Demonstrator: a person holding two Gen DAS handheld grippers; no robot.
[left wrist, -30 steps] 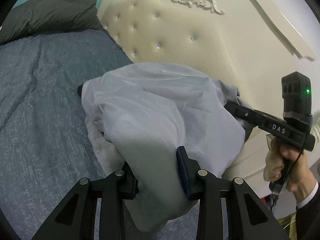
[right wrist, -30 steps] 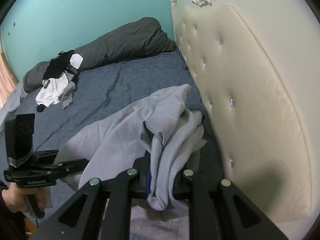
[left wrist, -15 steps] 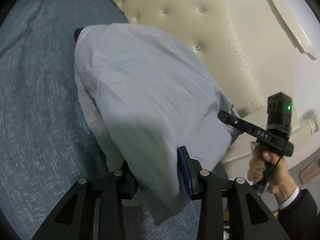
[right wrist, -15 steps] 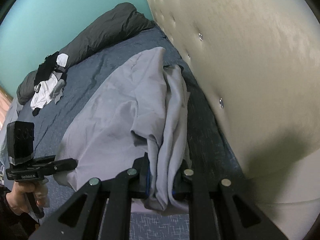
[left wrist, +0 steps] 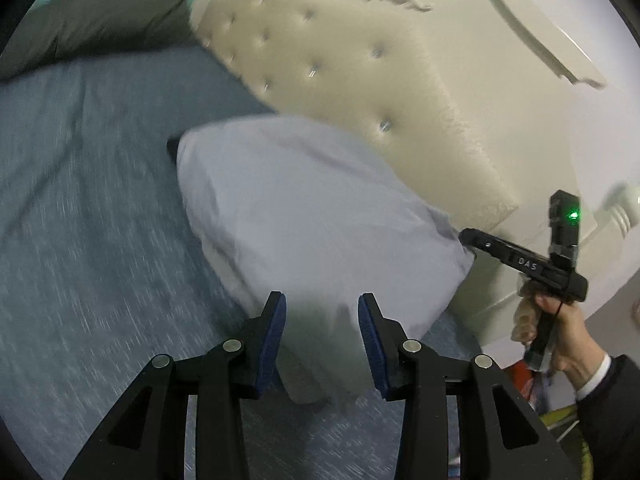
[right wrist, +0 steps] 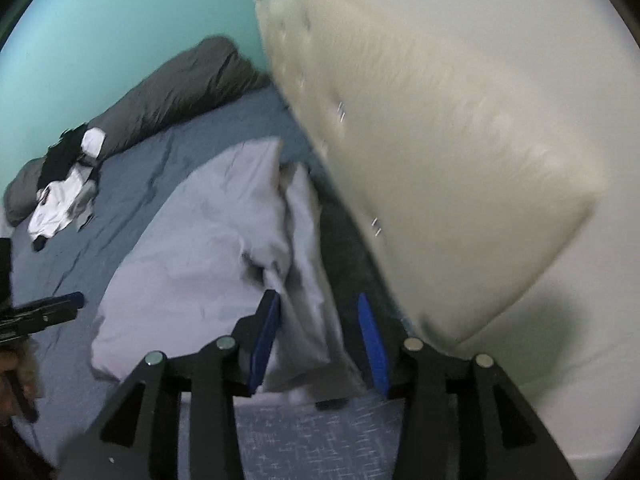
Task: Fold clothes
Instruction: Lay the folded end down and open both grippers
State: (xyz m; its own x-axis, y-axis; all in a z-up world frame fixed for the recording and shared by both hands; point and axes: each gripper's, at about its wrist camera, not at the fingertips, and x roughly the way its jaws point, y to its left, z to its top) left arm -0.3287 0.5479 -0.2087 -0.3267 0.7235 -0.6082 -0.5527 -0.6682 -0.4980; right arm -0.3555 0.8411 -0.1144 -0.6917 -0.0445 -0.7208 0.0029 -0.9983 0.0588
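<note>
**Fold laid down, both grips let go**

Left wrist view: the left gripper (left wrist: pixel 321 334) has its fingers (left wrist: pixel 272 344) spread, and the near edge of the pale grey garment (left wrist: pixel 312 216) lies slack between them, pinched by neither. The garment lies on the blue bed (left wrist: pixel 88 240), ahead of the fingers and close under the cream headboard (left wrist: pixel 360 92). The right gripper (left wrist: pixel 466 237) sits at the cloth's far right corner; its state is unclear from here.

Right wrist view: its fingers (right wrist: pixel 266 332) are spread too, with a bunched fold of the garment (right wrist: pixel 200 264) loose between them. I judge that a fold has just been set down. Next comes choosing a fresh edge and flattening that bunched ridge. A dark pillow (right wrist: pixel 168 92) and a small pile of clothes (right wrist: pixel 64 192) lie well beyond. No containers are visible.
</note>
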